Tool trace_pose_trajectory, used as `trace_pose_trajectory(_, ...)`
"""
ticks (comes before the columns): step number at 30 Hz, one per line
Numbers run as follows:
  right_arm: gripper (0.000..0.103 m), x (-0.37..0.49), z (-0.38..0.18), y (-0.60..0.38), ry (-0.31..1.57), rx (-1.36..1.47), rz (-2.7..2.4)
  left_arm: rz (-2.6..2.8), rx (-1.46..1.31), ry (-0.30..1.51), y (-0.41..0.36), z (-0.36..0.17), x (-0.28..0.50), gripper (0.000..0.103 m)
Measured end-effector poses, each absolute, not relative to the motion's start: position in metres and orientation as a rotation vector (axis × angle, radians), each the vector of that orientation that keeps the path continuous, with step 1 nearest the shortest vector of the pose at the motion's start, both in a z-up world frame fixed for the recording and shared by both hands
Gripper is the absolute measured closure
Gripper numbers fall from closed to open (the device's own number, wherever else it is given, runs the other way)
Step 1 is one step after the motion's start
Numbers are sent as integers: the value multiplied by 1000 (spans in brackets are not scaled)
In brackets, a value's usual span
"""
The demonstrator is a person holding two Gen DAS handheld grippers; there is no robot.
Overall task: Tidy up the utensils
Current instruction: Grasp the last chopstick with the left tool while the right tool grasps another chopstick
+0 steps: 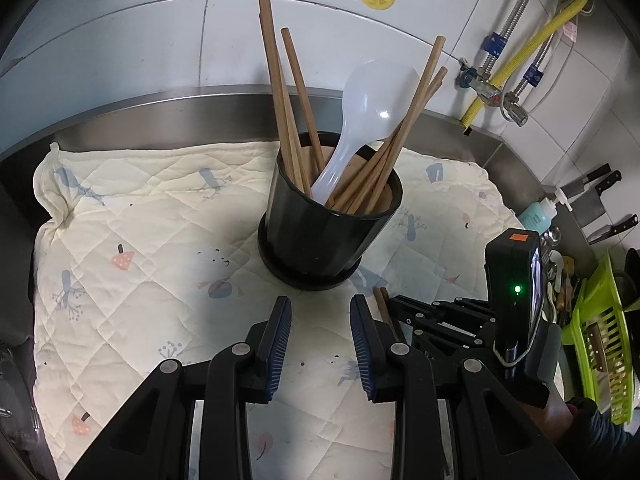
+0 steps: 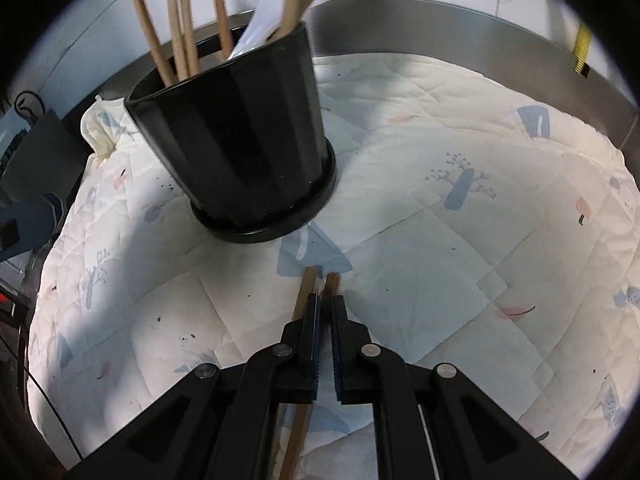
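Note:
A black utensil holder (image 1: 320, 236) (image 2: 244, 152) stands on a quilted cloth (image 1: 140, 220) (image 2: 480, 240). Several wooden chopsticks (image 1: 280, 92) and a white plastic spoon (image 1: 360, 120) stand in it. My left gripper (image 1: 320, 312) hovers open just in front of the holder with nothing between its pads. Two loose chopsticks (image 2: 320, 280) (image 1: 384, 304) lie on the cloth, ends toward the holder. My right gripper (image 2: 326, 298) sits over them, shut to a thin slit. The sticks run behind its fingers, and I cannot tell whether they are pinched.
A steel counter rim (image 1: 160, 120) curves behind the cloth, below a tiled wall. At the right are knives (image 1: 600, 184), a teal pump bottle (image 1: 538, 214), a green drying rack (image 1: 600, 340) and a yellow gas hose (image 1: 532, 40).

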State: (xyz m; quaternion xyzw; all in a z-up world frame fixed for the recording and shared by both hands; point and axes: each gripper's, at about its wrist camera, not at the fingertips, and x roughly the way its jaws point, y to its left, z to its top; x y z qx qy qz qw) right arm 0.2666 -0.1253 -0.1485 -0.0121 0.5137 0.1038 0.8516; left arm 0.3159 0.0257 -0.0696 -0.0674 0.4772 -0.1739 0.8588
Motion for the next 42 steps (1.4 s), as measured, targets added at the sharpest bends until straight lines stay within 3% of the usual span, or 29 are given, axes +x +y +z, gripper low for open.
trace_pose_trajectory(21, 94, 256, -152, -125, 1093, -31, 267, -409, -141, 1045, 20, -79, 315, 70)
trace_pose_trajectory(42, 94, 217, -107, -179, 972, 91, 187, -475, -59, 1215, -72, -143, 338, 70)
